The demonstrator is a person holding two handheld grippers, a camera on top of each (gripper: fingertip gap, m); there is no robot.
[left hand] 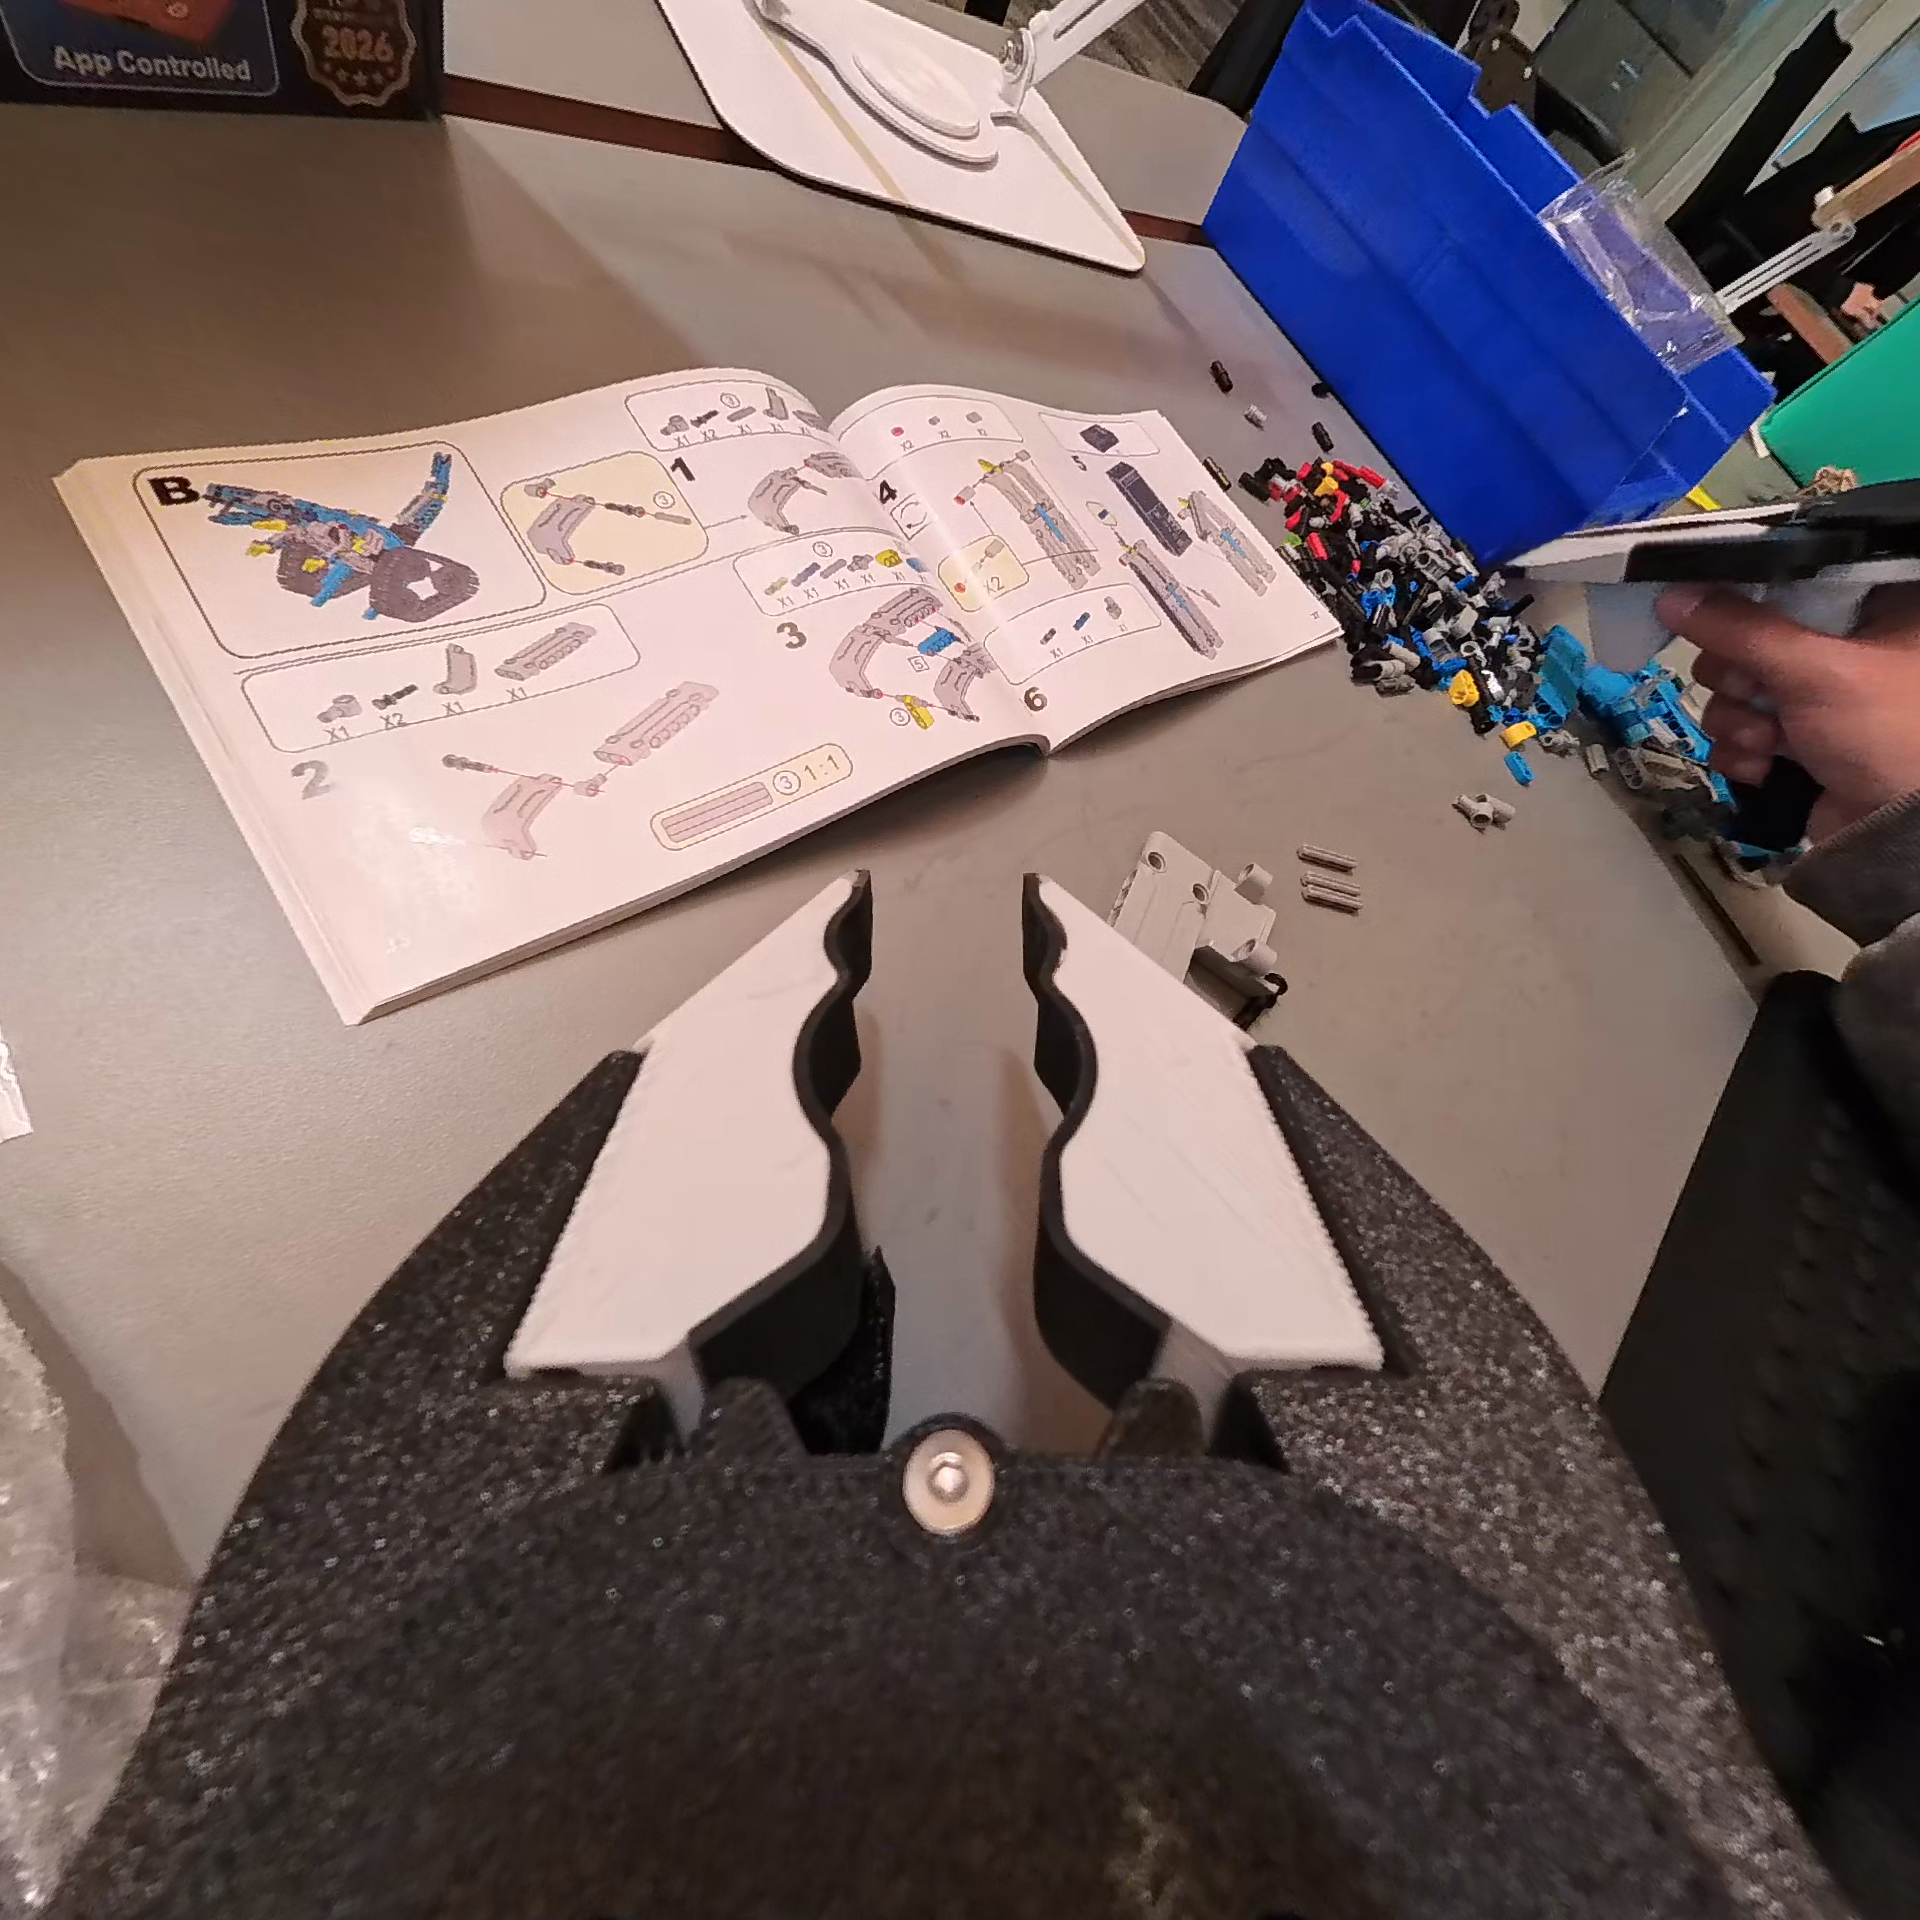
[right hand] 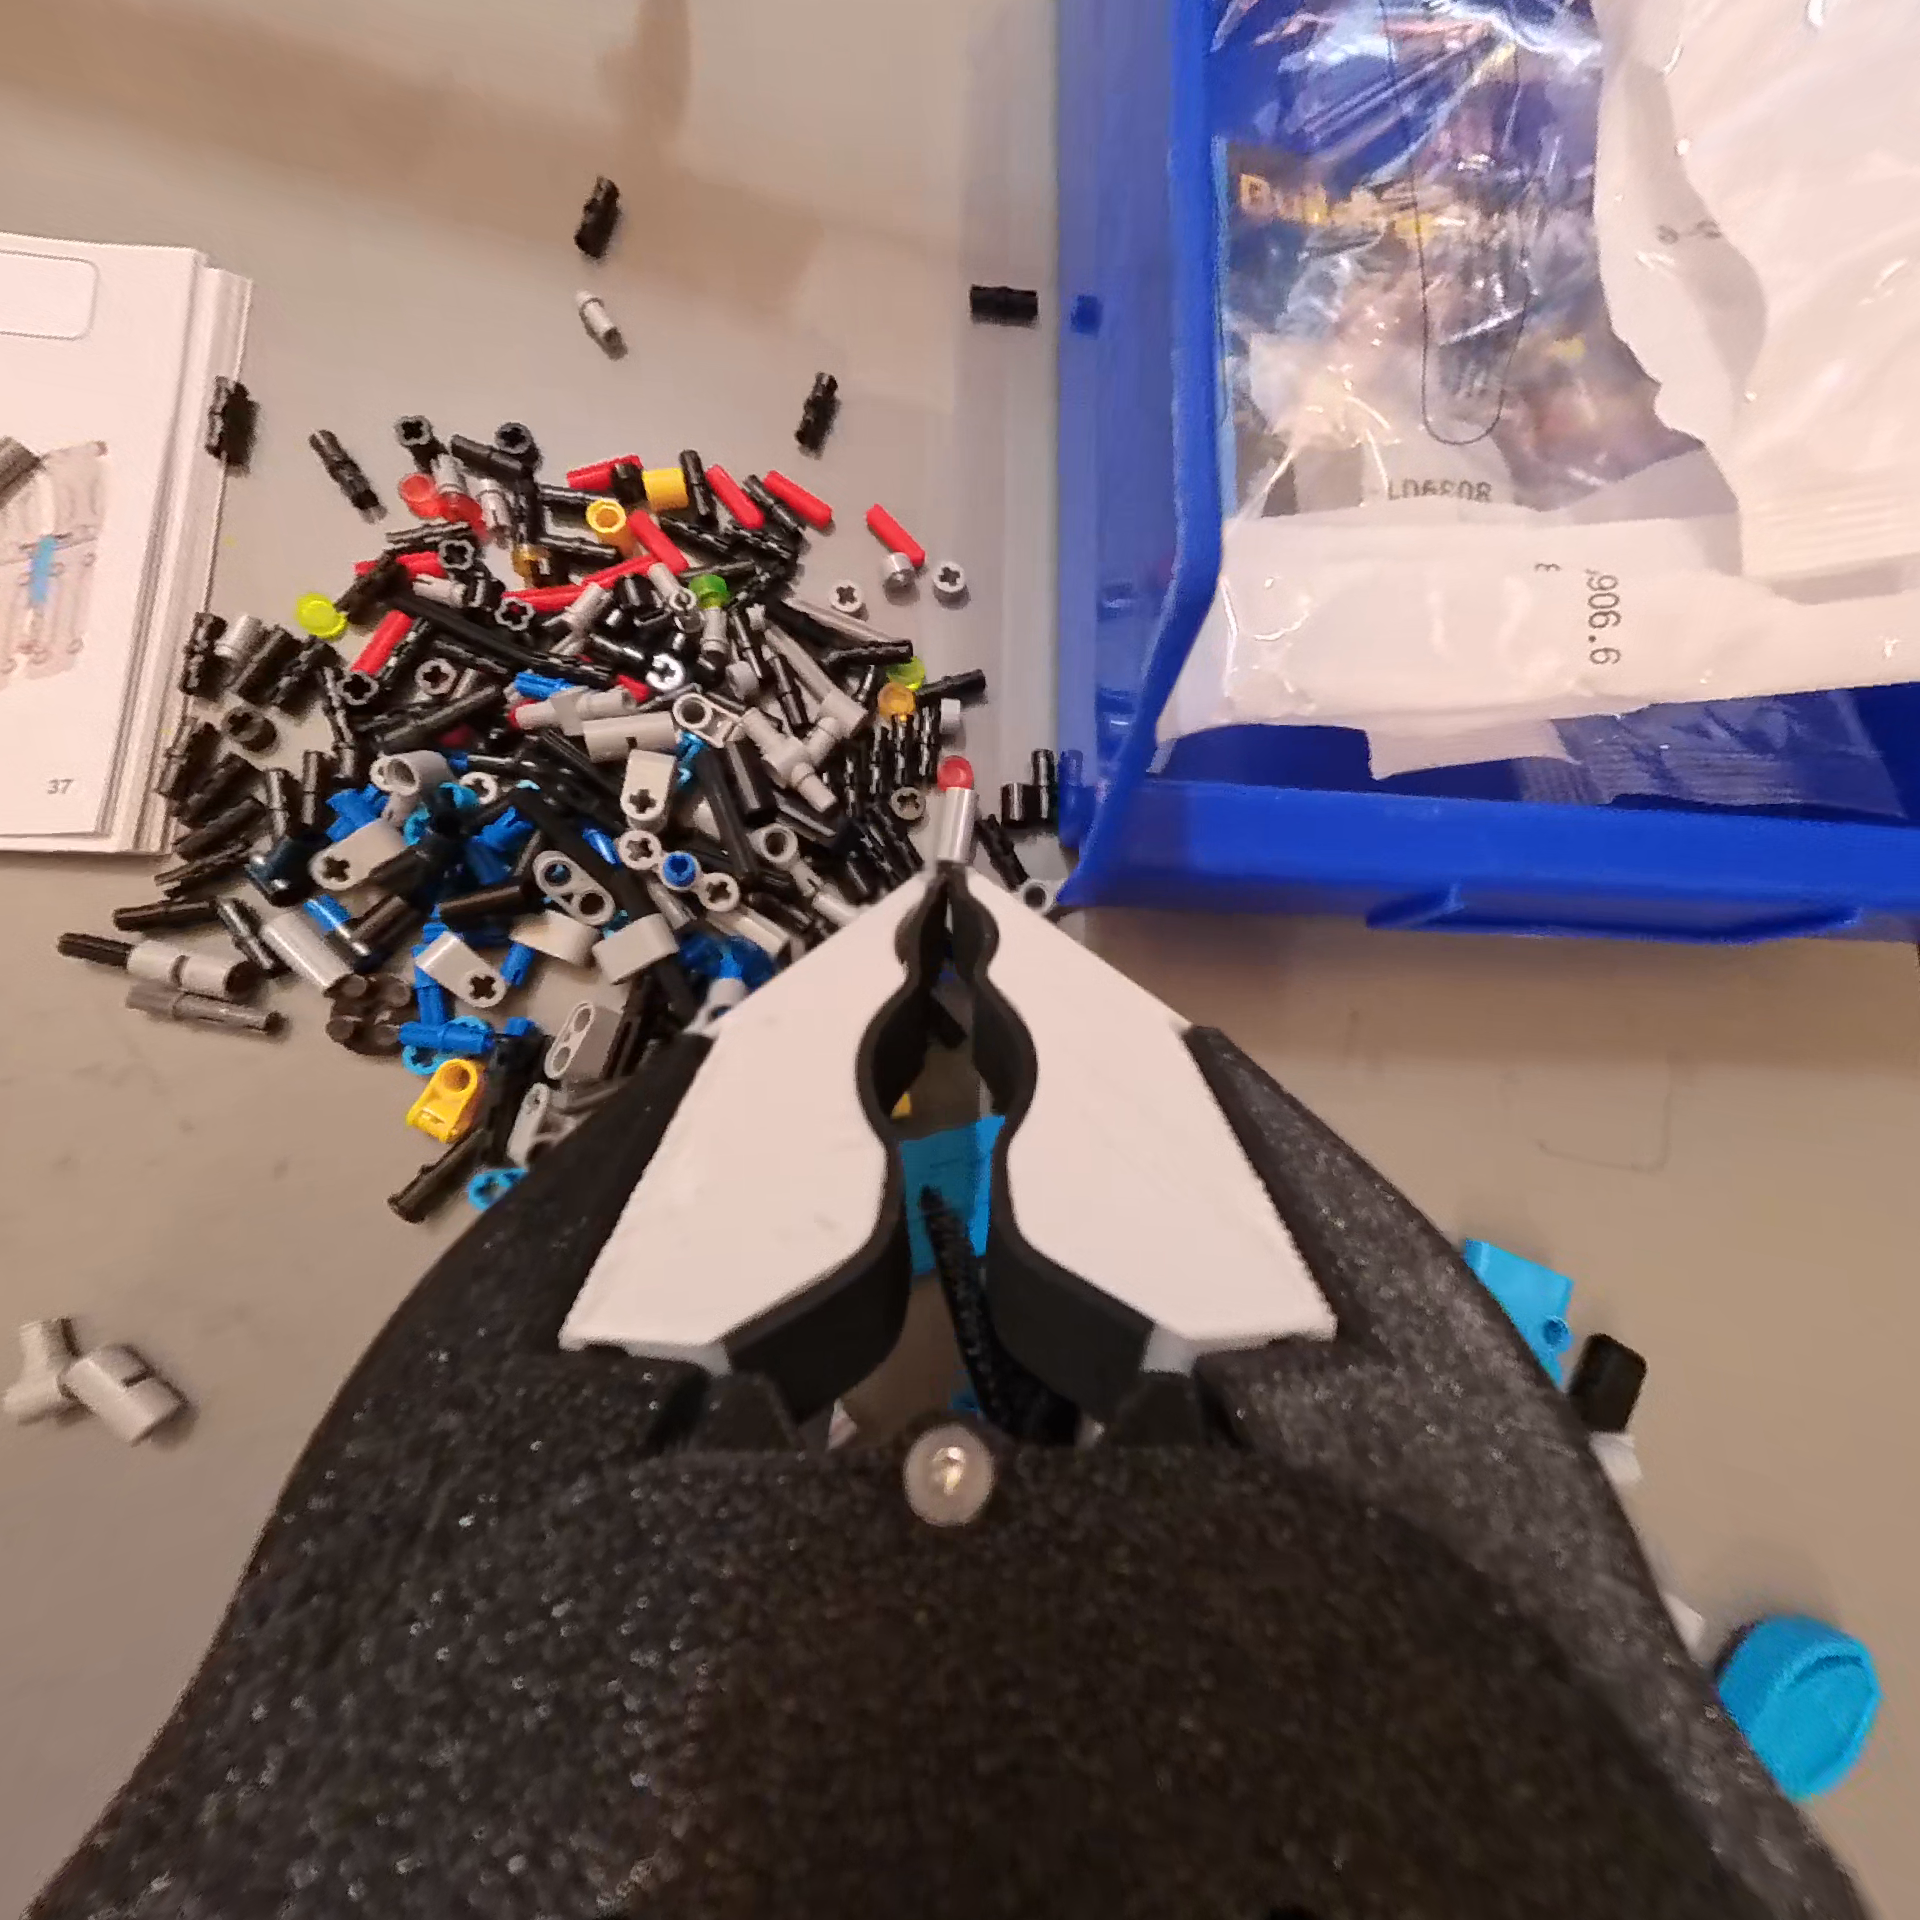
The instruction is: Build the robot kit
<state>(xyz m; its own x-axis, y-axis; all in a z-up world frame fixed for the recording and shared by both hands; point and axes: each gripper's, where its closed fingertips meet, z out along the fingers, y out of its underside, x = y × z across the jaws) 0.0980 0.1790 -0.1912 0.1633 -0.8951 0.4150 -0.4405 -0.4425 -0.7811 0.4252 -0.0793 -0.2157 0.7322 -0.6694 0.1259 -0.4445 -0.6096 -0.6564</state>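
My right gripper (right hand: 943, 885) is shut on a small grey pin with a red tip (right hand: 956, 819), held just above the near right edge of a pile of small black, grey, red and blue building parts (right hand: 582, 748). It also shows in the left wrist view (left hand: 1714, 551), held by a hand (left hand: 1787, 707) over the pile (left hand: 1382, 582). My left gripper (left hand: 945, 894) is open and empty above the grey table. A grey part assembly (left hand: 1195, 920) and three small grey pins (left hand: 1330, 878) lie just right of its fingertips. An open instruction booklet (left hand: 675, 644) lies ahead of it.
A blue bin (right hand: 1143, 520) holding plastic bags (right hand: 1558, 571) stands right of the pile. A light blue assembly (left hand: 1642, 727) lies under the hand. A white stand base (left hand: 935, 135) and a dark box (left hand: 208, 42) sit at the back. Bubble wrap (left hand: 42, 1558) lies near left. My right fingertips sit around 40 cm from my left ones. From my right tips it is roughly 35 cm to the white stand base (left hand: 935, 135); from my left, 40 cm.
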